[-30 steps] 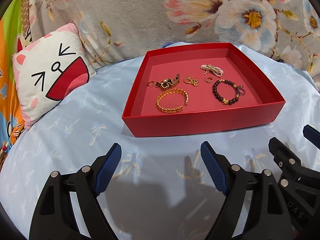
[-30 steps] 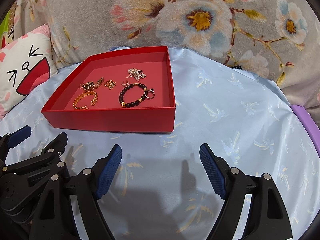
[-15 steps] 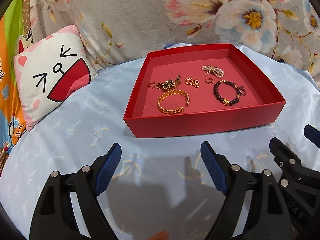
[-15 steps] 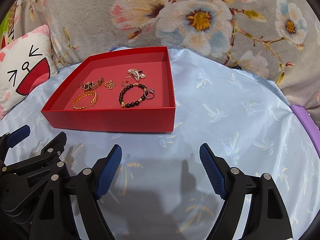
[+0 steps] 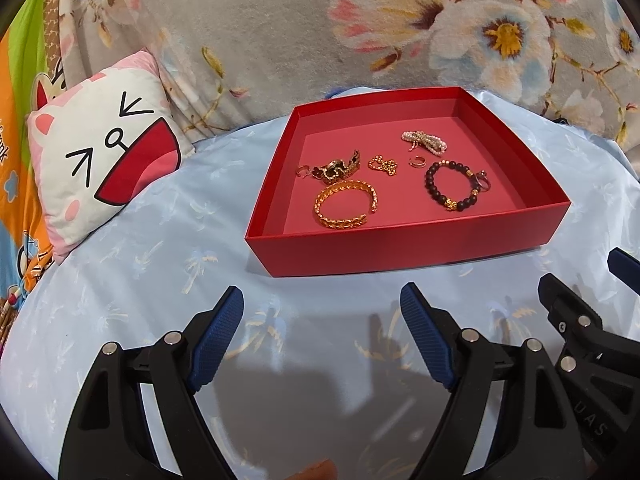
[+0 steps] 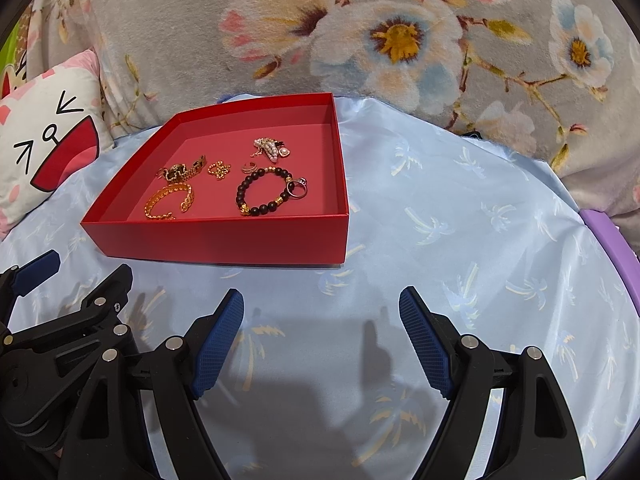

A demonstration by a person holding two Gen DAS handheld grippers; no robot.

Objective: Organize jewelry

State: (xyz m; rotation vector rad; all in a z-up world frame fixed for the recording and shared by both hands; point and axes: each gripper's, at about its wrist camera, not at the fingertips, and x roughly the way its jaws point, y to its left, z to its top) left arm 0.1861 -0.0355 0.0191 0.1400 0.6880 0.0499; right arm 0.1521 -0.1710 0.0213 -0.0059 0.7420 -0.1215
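jewelry lies loose on the floor of a shallow red box (image 5: 404,246), which sits on a pale blue sheet (image 5: 152,264) with a palm print. in the left wrist view the box stands ahead and a little right of the left gripper (image 5: 322,332); in the right wrist view it stands ahead and to the left of the right gripper (image 6: 322,330). both grippers are held wide apart with nothing between the blue pads, each hovering over the sheet on the near side of the box, well apart from it. they sit just beside each other: the right gripper shows at the right edge of the left view, the left at the left edge of the right view.

inside the box, a gold cuff (image 5: 346,205) lies flat near the left front, its gap facing right. behind it a gold and black piece (image 5: 338,168) stretches with its long axis running left-near to right-far, a small ring at its left end. a gold chain (image 5: 383,165) is bunched just right of that. a dark bead bracelet (image 5: 452,185) lies flat in a loop on the right side, a silver ring (image 6: 298,189) touching its right edge. a pearl piece (image 5: 424,139) lies farthest back, its long axis running left to right. a small ring (image 5: 417,162) sits between the pearls and the beads.

a cat cushion (image 5: 96,152) leans at far left against a floral blanket (image 5: 360,24).
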